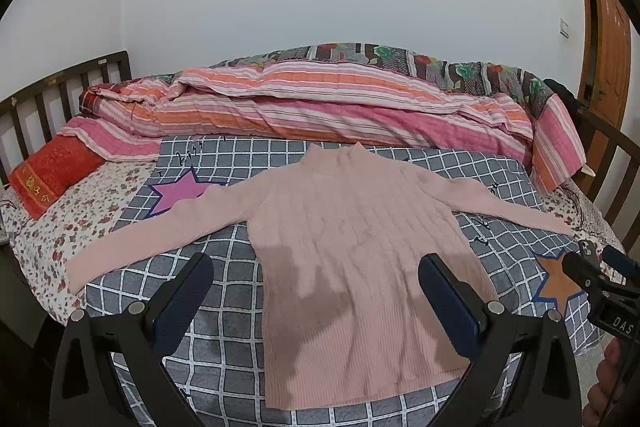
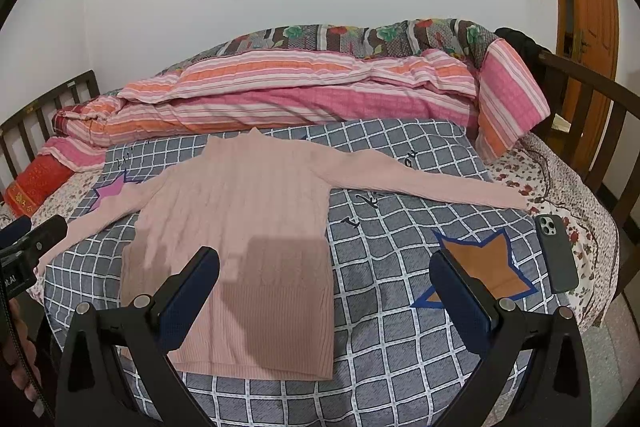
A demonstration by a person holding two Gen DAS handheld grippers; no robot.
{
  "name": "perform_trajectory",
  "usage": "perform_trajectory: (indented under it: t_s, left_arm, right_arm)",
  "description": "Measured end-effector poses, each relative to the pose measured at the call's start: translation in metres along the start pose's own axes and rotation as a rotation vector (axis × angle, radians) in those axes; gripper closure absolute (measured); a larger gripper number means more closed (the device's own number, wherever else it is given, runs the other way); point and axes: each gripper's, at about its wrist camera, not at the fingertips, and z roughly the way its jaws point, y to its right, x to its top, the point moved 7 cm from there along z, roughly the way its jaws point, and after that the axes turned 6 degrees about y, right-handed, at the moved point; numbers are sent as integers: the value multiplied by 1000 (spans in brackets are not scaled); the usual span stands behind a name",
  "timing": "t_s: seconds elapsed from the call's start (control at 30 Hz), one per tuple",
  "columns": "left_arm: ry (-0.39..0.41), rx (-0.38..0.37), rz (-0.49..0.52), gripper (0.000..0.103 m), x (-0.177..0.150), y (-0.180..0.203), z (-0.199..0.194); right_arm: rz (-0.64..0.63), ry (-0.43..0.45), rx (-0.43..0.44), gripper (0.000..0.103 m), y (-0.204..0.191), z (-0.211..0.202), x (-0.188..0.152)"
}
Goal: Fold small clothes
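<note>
Pink sweater [image 1: 352,267] flat; both grippers wide, empty.

Pink sweater [image 1: 352,267] flat on checked blanket [image 1: 224,327]

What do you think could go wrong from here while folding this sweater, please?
1. The phone lies near the right sleeve cuff; swinging that sleeve in might drag or knock it.
2. Both grippers, left and right, are open above the sweater; a shallow pinch may slip off the knit.
</note>
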Motion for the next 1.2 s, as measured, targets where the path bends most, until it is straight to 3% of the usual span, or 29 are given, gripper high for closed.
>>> perform_trajectory:
  t_s: [1.2]
  left_arm:
    - [22, -15, -15, 0, 2, -7, -2]
  right_arm:
    - [-7, -5, 2, 0, -5, -1, -5]
